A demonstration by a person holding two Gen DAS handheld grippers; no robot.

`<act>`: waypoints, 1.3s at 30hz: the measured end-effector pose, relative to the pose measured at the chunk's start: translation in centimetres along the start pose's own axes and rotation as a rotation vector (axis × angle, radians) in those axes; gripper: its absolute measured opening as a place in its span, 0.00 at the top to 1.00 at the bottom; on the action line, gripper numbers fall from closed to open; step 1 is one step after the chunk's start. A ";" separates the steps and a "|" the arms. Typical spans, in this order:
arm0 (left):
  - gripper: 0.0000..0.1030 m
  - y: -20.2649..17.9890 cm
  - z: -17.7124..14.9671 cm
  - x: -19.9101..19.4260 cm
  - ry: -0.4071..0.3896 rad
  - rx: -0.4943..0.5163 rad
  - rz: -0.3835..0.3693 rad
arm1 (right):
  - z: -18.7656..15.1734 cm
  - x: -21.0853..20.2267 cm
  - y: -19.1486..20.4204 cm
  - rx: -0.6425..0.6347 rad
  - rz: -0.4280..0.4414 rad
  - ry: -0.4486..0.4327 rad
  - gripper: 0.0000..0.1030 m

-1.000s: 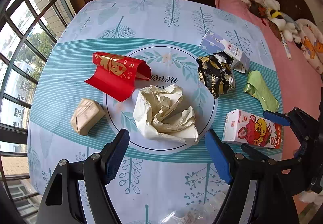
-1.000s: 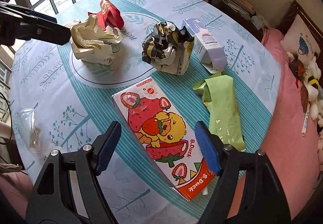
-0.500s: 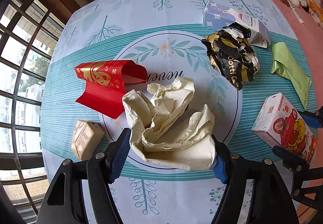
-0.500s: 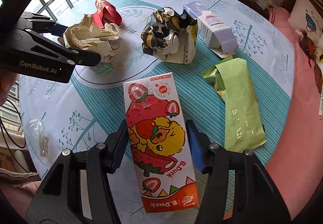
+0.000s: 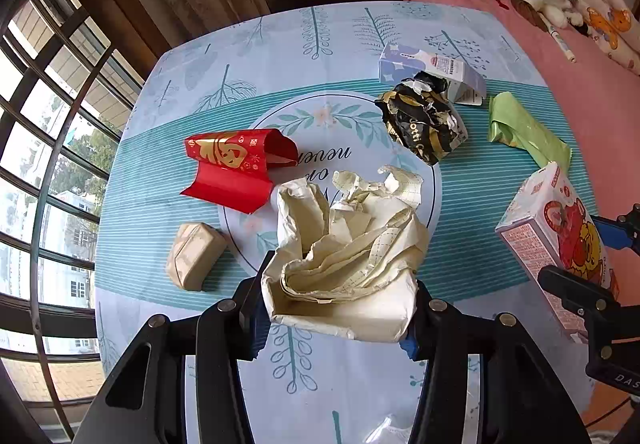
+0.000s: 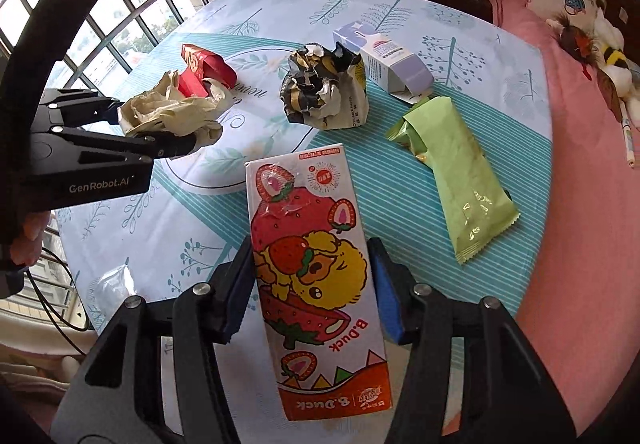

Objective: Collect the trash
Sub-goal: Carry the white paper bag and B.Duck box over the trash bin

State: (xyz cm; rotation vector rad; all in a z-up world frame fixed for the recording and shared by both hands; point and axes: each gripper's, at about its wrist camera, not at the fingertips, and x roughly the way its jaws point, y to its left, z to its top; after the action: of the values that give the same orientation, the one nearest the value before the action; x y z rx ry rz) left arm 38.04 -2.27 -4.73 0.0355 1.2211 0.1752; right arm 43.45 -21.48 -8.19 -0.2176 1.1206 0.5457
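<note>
Cream paper (image 5: pixel 344 256): crumpled, bulky wad; in left gripper (image 5: pixel 336 308), jaws closing on its sides, apparently just off the table (image 5: pixel 280 44).
Strawberry carton (image 6: pixel 316 276): flat printed box, intact; in right gripper (image 6: pixel 312 296), both pads against its edges.
Progress: early; two pieces gripped, no bin in view.
Left on table: red envelope (image 5: pixel 236 168), tan packet (image 5: pixel 194 254), black-gold wrapper (image 5: pixel 420 120), purple carton (image 5: pixel 432 72), green wrapper (image 5: pixel 528 132).
</note>
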 end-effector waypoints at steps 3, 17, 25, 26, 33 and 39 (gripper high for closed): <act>0.51 0.8 -1.9 -3.0 -0.037 -0.010 -0.006 | -0.4 -1.9 0.9 0.054 -0.005 -0.041 0.51; 0.51 6.8 -13.3 -16.4 -0.204 0.010 -0.111 | -6.9 -12.3 9.4 0.305 0.036 -0.187 0.51; 0.51 11.1 -21.9 -21.3 -0.273 0.095 -0.175 | -13.4 -15.7 18.1 0.425 -0.008 -0.231 0.51; 0.51 11.6 -22.9 -21.7 -0.277 0.102 -0.184 | -14.2 -16.0 19.2 0.437 -0.013 -0.230 0.51; 0.51 14.5 -30.2 -22.9 -0.269 0.158 -0.244 | -20.0 -17.6 26.8 0.484 -0.064 -0.221 0.51; 0.51 14.6 -34.7 -20.9 -0.193 0.203 -0.287 | -24.2 -17.7 30.8 0.517 -0.081 -0.163 0.51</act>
State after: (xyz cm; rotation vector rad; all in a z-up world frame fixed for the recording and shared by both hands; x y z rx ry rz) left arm -3.05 6.61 4.63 0.0521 1.0347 -0.1999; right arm 2.63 -11.12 0.39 0.2260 1.0519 0.1849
